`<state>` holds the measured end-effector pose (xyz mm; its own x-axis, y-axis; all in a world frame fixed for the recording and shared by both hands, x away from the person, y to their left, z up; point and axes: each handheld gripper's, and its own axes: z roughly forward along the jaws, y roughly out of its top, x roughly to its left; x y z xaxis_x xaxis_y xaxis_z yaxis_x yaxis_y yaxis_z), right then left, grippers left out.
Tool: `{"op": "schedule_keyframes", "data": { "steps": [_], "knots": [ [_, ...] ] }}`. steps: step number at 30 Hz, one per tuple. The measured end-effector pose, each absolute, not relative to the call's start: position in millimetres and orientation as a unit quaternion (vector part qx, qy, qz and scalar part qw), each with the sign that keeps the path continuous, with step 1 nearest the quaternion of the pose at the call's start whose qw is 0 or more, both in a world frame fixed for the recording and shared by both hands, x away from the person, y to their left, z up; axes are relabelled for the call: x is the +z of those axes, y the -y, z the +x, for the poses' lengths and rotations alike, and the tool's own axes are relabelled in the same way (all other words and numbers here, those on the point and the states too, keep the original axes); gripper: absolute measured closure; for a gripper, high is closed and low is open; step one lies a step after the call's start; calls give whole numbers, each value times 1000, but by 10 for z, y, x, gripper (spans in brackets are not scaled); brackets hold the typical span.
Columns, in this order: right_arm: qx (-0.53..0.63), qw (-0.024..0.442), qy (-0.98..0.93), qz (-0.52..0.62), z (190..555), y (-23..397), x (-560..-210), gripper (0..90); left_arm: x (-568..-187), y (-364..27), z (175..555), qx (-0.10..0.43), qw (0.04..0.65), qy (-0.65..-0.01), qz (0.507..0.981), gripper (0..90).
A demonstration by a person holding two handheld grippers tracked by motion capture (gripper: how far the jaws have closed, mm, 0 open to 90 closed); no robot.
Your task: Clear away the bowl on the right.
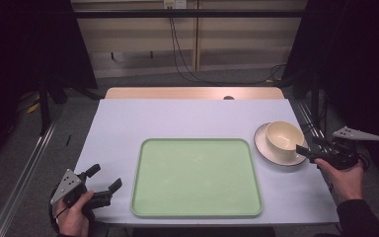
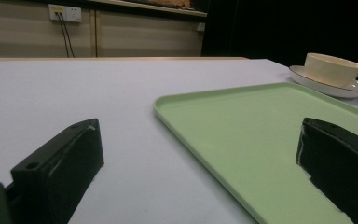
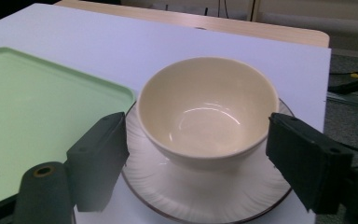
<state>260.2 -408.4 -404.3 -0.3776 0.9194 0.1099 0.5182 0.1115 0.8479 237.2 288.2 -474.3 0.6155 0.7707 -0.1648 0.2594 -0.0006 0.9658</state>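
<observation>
Two pairs of black jaws, both spread wide and holding nothing. Right gripper [image 3: 198, 149] set low at the near edge of the saucer [image 3: 205, 196], jaws parted wider than the cream bowl [image 3: 207, 109] and flanking it — one to each side, neither touching. Bowl upright and empty, seated in the middle of the white saucer, dark line round the saucer's rim. Left gripper [image 2: 198, 158] likewise agape, one jaw over bare white tabletop, the other over the near corner of the green tray [image 2: 261, 121]; nothing between them. From the high view: left gripper [image 1: 104, 180] at the table's near left corner, just beside the tray [image 1: 197, 207], gripped by the left hand [image 1: 74, 217]; right gripper [image 1: 303, 150] at the right edge, held by the right hand [image 1: 348, 180], tips at the saucer [image 1: 264, 143]. Tray empty, flat in the middle of the white table [image 1: 177, 118] — bowl [image 1: 284, 136] and saucer just off its far right corner, not on it.
</observation>
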Motion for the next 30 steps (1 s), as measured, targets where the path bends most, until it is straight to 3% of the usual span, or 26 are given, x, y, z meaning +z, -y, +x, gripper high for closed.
{"op": "schedule_keyframes", "data": {
  "steps": [30],
  "knots": [
    [295,201,-746,562,3347,4205,-4221,317,-4748,-2881,2383,218,590,-383,676,7]
  ]
}}
